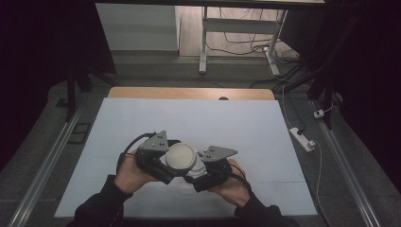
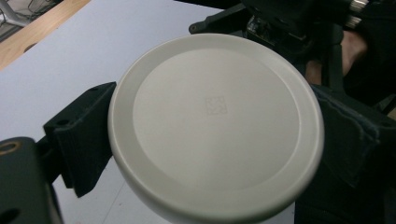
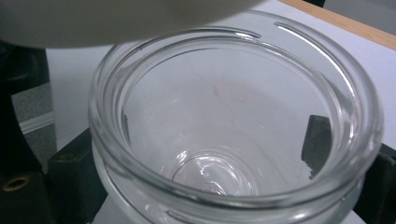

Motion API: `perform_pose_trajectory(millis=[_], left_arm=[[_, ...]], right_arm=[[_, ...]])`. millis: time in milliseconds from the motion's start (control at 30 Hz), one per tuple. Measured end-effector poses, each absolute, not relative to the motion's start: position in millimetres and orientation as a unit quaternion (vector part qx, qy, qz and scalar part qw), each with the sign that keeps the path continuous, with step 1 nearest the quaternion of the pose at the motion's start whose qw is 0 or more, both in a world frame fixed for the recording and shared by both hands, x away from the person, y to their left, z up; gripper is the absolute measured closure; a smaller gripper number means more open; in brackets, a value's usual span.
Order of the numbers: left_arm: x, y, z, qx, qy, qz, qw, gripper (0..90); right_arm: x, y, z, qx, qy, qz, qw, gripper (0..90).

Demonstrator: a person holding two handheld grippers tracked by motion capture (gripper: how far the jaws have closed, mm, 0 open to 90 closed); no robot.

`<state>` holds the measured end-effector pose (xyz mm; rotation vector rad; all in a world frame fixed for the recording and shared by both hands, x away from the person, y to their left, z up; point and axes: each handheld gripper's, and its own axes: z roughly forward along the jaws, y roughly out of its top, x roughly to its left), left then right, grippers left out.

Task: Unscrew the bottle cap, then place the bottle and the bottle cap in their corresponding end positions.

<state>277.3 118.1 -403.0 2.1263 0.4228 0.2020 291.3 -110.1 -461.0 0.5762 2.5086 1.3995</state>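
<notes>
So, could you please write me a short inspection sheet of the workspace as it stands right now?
Surface: white mat over a wooden table, bare apart from the work in hand.
Job's things: round white lid, clear glass jar open and empty; lid sits off the jar's mouth, near its rim.
Clutter: nothing seen.
Grippers: left gripper shut on the lid, right gripper shut on the jar, both above the mat's near half.
Cables: black cable loops from the left gripper; loose wires and a power strip on the floor at right.
Surroundings: dark room, white desk frame beyond the table.
</notes>
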Motion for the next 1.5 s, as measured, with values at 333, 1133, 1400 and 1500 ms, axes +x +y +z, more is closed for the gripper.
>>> perform_pose_trajectory(millis=[333,1133,1400,1500], left_arm=[[270.8,122.4,-408.5,0.862,0.177,0.078,0.469,8.4],[266.9,120.6,-434.7,0.870,0.172,0.076,0.456,8.4],[266.5,117.1,-445.9,0.872,0.167,0.076,0.454,8.4],[267.0,116.0,-451.4,0.872,0.165,0.073,0.455,8.3]], right_arm=[[302.4,-120.1,-461.1,0.215,0.846,0.472,0.122,6.1],[322.5,-134.3,-459.2,0.246,0.836,0.470,0.139,6.1],[332.6,-134.6,-457.2,0.253,0.833,0.470,0.144,6.1],[337.7,-133.2,-457.2,0.256,0.833,0.469,0.145,6.1]])
